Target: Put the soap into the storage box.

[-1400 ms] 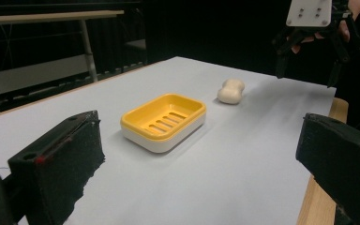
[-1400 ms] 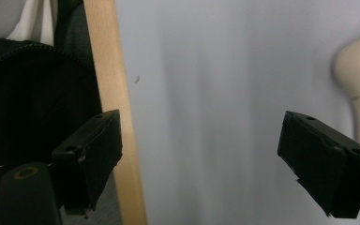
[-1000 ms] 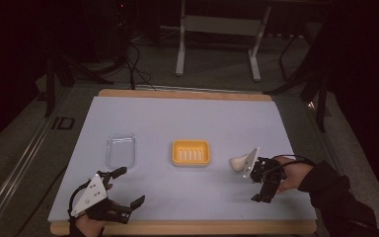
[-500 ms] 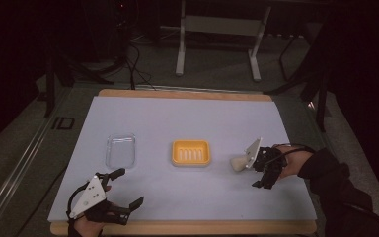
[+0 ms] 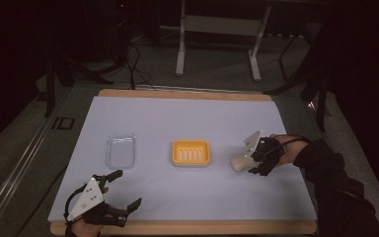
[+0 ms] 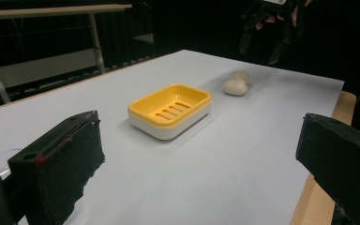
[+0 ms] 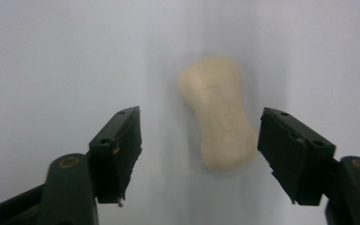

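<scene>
Soap bar (image 7: pixel 219 115), cream, lying on table (image 5: pixel 187 118) right of centre. Left to right: left gripper (image 5: pixel 124 190), released, at near left edge; clear lid (image 5: pixel 121 150); yellow soap dish (image 5: pixel 191 152); soap bar; right gripper (image 7: pixel 199 157), jaws just closing around it, pads apart from it.

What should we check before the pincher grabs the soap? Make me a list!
1. Soap bar lies between the right gripper jaws: ok. The jaws have just been closing around it.
2. Pads pressing on the soap: not ok, there is a gap on both sides.
3. Soap lies flat on the table, free of other things: ok.
4. Yellow soap dish is empty and upright, beside the soap: ok.
5. Left gripper is out of the way at the table's near edge, jaws open: ok.
6. Clear lid lies apart from the dish, not blocking it: ok.
</scene>
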`<move>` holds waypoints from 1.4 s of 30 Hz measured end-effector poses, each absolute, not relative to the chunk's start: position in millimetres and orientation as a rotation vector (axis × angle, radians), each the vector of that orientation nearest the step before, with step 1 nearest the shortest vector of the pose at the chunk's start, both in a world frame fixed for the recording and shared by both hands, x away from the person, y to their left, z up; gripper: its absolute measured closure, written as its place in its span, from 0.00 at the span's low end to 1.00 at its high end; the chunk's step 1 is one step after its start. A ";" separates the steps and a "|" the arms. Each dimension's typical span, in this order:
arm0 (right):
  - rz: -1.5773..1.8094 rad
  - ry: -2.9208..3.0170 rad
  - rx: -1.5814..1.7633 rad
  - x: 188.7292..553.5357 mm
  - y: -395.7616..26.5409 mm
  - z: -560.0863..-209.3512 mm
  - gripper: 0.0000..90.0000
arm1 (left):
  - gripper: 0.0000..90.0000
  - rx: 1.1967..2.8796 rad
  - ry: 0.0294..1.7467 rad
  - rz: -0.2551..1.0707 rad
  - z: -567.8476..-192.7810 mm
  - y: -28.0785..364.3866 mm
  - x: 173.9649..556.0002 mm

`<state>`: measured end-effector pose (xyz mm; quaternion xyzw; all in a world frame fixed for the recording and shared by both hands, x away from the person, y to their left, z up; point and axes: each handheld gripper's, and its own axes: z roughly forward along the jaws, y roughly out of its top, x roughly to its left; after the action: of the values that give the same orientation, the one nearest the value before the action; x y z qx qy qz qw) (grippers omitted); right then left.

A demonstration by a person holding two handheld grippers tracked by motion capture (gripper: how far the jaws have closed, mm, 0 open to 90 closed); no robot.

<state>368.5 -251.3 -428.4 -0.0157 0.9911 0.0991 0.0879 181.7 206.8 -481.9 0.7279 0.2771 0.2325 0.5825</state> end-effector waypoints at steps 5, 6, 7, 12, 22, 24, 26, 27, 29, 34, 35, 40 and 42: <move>0.281 2.939 -0.049 377.2 -250.3 -436.1 0.35 | 0.01 1.694 0.645 0.544 -482.1 207.9 179.3; 0.280 2.938 -0.056 379.1 -250.1 -438.2 0.35 | 0.01 1.694 0.646 0.545 -482.1 208.2 178.9; 0.280 2.941 -0.053 381.1 -249.9 -439.8 0.35 | 0.01 1.694 0.647 0.545 -482.1 208.5 178.6; 0.262 2.947 -0.101 387.0 -248.0 -450.6 0.35 | 0.01 1.694 0.652 0.545 -482.5 209.4 177.6; 0.184 2.950 -0.119 399.2 -241.6 -470.5 0.41 | 0.01 1.691 0.653 0.558 -482.2 210.4 176.6; 0.163 2.964 -0.132 400.9 -240.3 -474.3 0.41 | 0.01 1.685 0.658 0.559 -482.2 210.8 176.7; 0.141 2.972 -0.132 401.2 -239.6 -476.4 0.41 | 0.01 1.684 0.659 0.559 -482.3 210.9 176.8; 0.112 2.988 -0.137 401.3 -239.2 -479.5 0.41 | 0.01 1.685 0.659 0.559 -482.3 210.8 176.6; 0.108 2.983 -0.150 403.0 -238.8 -482.3 0.41 | 0.01 1.688 0.657 0.560 -482.2 210.6 176.3; 0.103 3.006 -0.148 407.5 -237.7 -488.8 0.45 | 0.01 1.693 0.655 0.559 -482.5 210.3 176.4; 0.093 3.014 -0.139 407.5 -237.2 -489.9 0.45 | 0.01 1.692 0.656 0.559 -482.5 210.3 176.5; 0.064 3.030 -0.161 410.4 -234.9 -493.8 0.50 | 0.01 1.693 0.654 0.559 -482.4 210.4 176.1; 0.044 3.047 -0.163 410.7 -233.6 -495.2 0.54 | 0.01 1.695 0.653 0.558 -482.4 210.4 176.3</move>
<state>410.7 -233.6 -495.2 -0.0534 0.9975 0.0145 0.0450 176.3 210.4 -482.4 0.7255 0.2796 0.2388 0.5817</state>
